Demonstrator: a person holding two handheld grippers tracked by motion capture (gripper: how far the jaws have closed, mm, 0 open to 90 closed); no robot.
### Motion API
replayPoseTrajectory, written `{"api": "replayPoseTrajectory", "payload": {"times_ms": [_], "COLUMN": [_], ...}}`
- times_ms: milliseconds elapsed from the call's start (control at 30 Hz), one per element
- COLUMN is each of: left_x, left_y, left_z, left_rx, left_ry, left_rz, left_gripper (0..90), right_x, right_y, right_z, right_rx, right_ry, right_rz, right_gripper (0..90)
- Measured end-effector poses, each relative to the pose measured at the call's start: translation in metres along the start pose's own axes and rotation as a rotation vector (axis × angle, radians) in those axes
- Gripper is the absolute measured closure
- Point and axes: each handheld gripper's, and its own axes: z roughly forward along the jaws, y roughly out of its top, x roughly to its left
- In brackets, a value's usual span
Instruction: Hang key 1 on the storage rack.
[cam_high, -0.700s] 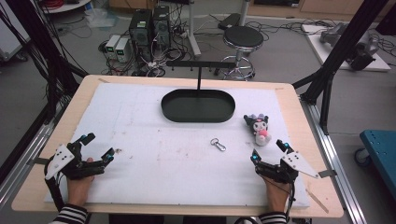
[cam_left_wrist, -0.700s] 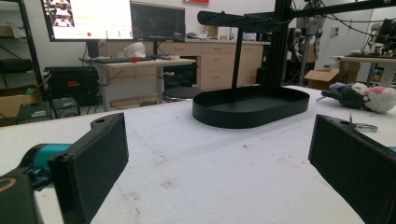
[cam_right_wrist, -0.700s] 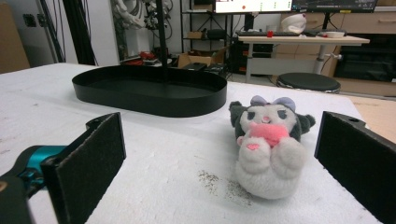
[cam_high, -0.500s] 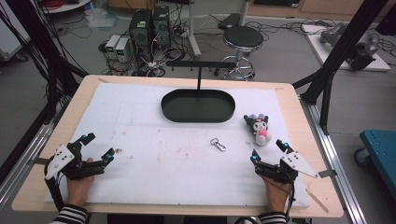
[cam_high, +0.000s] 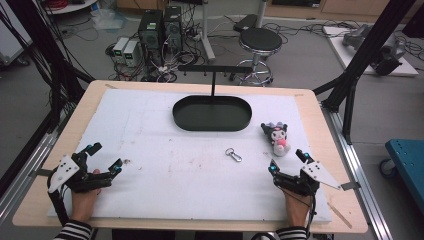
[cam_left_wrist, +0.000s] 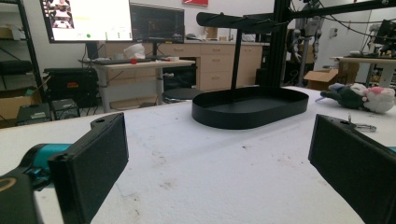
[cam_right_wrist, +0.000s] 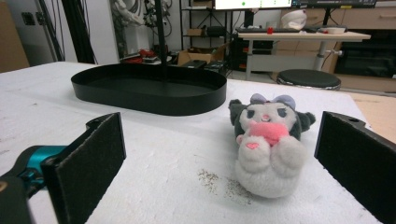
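A white foam-covered table (cam_high: 165, 195) in a cluttered lab was recorded, with a stool, computers and cabling on the floor beyond it.

Nearest the person, the left gripper (cam_high: 102, 160) rested at the near-left corner, jaws wide apart and nothing between them. The right gripper (cam_high: 288, 161) rested at the near-right corner, jaws likewise spread wide and empty.

Against the frames from the preceding second, no displacement of either gripper or of any object was noted; both hands were held at rest. This was judged to mean that no reach had yet begun and the work stood at its start.

Just beyond the right gripper, the plush toy (cam_right_wrist: 267, 147) lay on its back on the foam, ungripped. In the right gripper view it sat framed between the open jaws, feet toward the camera and head away. Its long axis was judged to run roughly near to far, head toward the tray, in line with the gripper's approach.

A small metal clasp (cam_high: 233, 154) lay left of the toy, well apart from both grippers.

Farther back, the black oval tray (cam_high: 181, 119) stood empty, long axis left to right, a T-shaped stand (cam_high: 213, 75) rising from its rear.
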Motion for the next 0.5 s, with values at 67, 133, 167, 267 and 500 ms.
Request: {"api": "replayPoseTrajectory", "payload": {"times_ms": [67,133,167,267,500], "left_x": [0.0,0.001,0.001,0.001,0.0], "left_y": [0.0,0.0,0.0,0.0,0.0], "left_z": [0.0,0.0,0.0,0.0,0.0], "left_rx": [0.006,0.006,0.005,0.006,0.007], "left_ry": [-0.001,-0.001,0.0,-0.001,0.0], "left_rz": [-0.002,-0.004,-0.006,-0.004,-0.001], "left_gripper": [5.2,5.3,5.3,5.3,5.3], "right_x": [0.0,0.0,0.0,-0.001,-0.007], "right_y": [0.002,0.01,0.015,0.033,0.059], "right_z": [0.0,-0.002,-0.003,-0.004,0.002], "right_rx": [-0.004,-0.015,-0.02,-0.01,0.073], "right_ry": [-0.003,-0.004,-0.004,-0.007,-0.008], "right_rz": [-0.009,-0.014,-0.02,-0.034,-0.054], "right_gripper": [1.0,1.0,1.0,1.0,1.0]}}
